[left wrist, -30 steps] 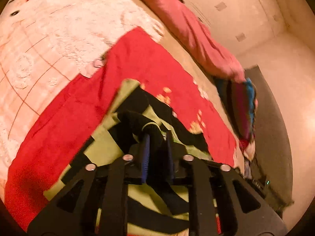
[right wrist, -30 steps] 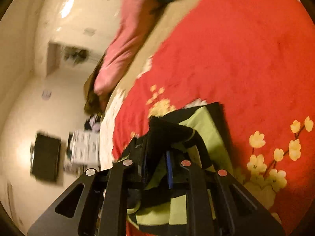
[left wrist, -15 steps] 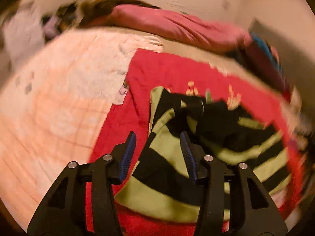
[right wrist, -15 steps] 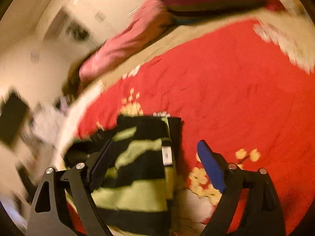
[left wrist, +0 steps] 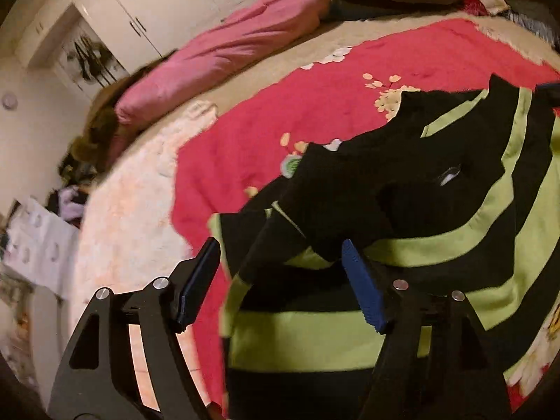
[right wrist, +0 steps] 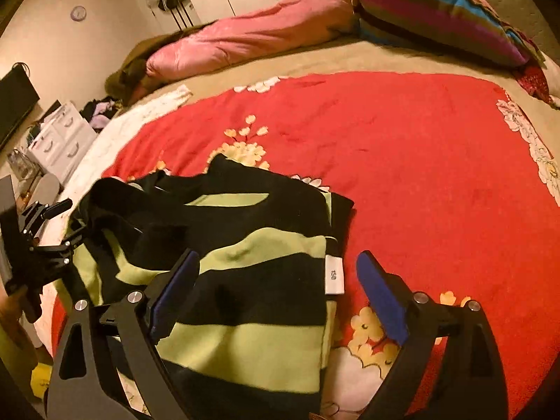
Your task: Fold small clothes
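A black and lime-green striped garment (right wrist: 245,262) lies folded on a red flowered blanket (right wrist: 420,161); it also shows in the left wrist view (left wrist: 437,245). A white size tag (right wrist: 334,274) sticks out at its right edge. My left gripper (left wrist: 280,280) is open and empty, over the garment's left edge, and shows in the right wrist view (right wrist: 52,224) at the far left. My right gripper (right wrist: 276,287) is open and empty, over the garment's near right part.
The blanket lies on a beige bed (right wrist: 350,59). A pink duvet (right wrist: 252,38) and a striped pillow (right wrist: 430,14) lie at the far side. White drawers (right wrist: 59,140) and wardrobe doors (left wrist: 168,14) stand beyond the bed.
Both grippers were shut on the garment a second ago. They have let go, opened wide and pulled back; the garment now lies on the blanket.
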Available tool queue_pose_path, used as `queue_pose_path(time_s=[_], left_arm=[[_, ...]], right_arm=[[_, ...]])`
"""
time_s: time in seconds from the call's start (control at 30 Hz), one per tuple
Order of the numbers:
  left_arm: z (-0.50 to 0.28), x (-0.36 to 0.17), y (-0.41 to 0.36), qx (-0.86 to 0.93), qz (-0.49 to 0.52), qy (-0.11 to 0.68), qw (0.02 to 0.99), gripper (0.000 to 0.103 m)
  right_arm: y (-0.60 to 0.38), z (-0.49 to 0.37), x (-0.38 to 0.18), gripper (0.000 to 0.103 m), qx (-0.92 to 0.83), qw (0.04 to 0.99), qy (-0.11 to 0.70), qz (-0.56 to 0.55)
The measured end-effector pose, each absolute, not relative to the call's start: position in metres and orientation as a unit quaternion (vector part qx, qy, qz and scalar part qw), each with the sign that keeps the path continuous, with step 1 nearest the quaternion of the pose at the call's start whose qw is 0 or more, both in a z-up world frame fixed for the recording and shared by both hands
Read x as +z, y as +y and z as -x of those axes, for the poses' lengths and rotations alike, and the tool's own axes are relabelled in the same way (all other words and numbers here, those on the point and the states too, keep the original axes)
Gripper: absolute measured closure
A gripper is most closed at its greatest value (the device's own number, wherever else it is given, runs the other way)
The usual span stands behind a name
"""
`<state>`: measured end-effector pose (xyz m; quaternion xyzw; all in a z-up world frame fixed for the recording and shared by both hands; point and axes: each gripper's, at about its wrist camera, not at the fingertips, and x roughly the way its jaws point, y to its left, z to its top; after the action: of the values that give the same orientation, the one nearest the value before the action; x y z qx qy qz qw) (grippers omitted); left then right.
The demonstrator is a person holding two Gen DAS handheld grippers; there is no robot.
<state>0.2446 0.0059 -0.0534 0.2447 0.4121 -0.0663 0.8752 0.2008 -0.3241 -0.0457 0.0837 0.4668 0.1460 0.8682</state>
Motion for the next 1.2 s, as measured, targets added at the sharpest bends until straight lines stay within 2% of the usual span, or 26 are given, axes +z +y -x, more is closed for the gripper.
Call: queue_pose_path(time_s=[0.03, 0.07, 0.1, 0.13, 0.2, 0.27, 0.33, 0.4, 0.63, 0.77, 0.87, 0.97, 1.0, 1.13, 1.2], left_arm=[[-0.245, -0.054, 0.006, -0.071, -0.235, 0.412, 0.877, 0.039], [-0.246, -0.054, 0.007, -0.078, -0.222, 0.412, 0.88, 0.046], [-0.248, -0.054, 0.01, -0.086, -0.197, 0.412, 0.885, 0.06], [-0.249, -0.053, 0.009, -0.091, -0.181, 0.412, 0.888, 0.068], [-0.251, -0.051, 0.012, -0.094, -0.141, 0.41, 0.896, 0.095], [-0.249, -0.051, 0.016, -0.096, -0.114, 0.41, 0.9, 0.098], [-0.25, -0.049, 0.025, -0.101, -0.073, 0.408, 0.904, 0.099], [-0.249, -0.042, 0.038, -0.109, -0.023, 0.402, 0.909, 0.1], [-0.265, -0.011, 0.083, -0.109, 0.138, 0.388, 0.905, 0.1], [-0.283, -0.034, 0.106, -0.078, 0.242, 0.427, 0.868, 0.1], [-0.283, -0.056, 0.109, -0.056, 0.247, 0.443, 0.86, 0.1], [-0.278, -0.067, 0.11, -0.048, 0.248, 0.444, 0.86, 0.096], [-0.276, -0.067, 0.112, -0.043, 0.244, 0.438, 0.864, 0.09], [-0.262, -0.054, 0.126, -0.021, 0.242, 0.414, 0.877, 0.082], [-0.253, -0.042, 0.124, -0.013, 0.213, 0.396, 0.893, 0.081]], right_arm=[[-0.325, -0.205, -0.049, 0.012, 0.144, 0.865, 0.472, -0.091], [-0.326, -0.209, -0.051, 0.012, 0.144, 0.862, 0.476, -0.098], [-0.327, -0.213, -0.055, 0.012, 0.143, 0.857, 0.482, -0.109], [-0.33, -0.218, -0.06, 0.012, 0.139, 0.851, 0.49, -0.124], [-0.333, -0.225, -0.067, 0.015, 0.132, 0.841, 0.503, -0.146], [-0.333, -0.229, -0.071, 0.038, 0.134, 0.837, 0.51, -0.147], [-0.332, -0.228, -0.071, 0.067, 0.14, 0.837, 0.509, -0.144], [-0.329, -0.223, -0.062, 0.086, 0.159, 0.844, 0.496, -0.129], [-0.345, -0.228, -0.019, 0.088, 0.158, 0.878, 0.428, -0.143], [-0.345, -0.249, -0.033, 0.088, 0.137, 0.871, 0.448, -0.147], [-0.336, -0.257, -0.053, 0.088, 0.112, 0.868, 0.469, -0.117], [-0.327, -0.258, -0.068, 0.082, 0.094, 0.867, 0.483, -0.08], [-0.326, -0.256, -0.068, 0.078, 0.094, 0.869, 0.48, -0.074], [-0.33, -0.231, -0.044, 0.054, 0.087, 0.891, 0.442, -0.065], [-0.327, -0.216, -0.031, 0.049, 0.099, 0.902, 0.416, -0.055]])
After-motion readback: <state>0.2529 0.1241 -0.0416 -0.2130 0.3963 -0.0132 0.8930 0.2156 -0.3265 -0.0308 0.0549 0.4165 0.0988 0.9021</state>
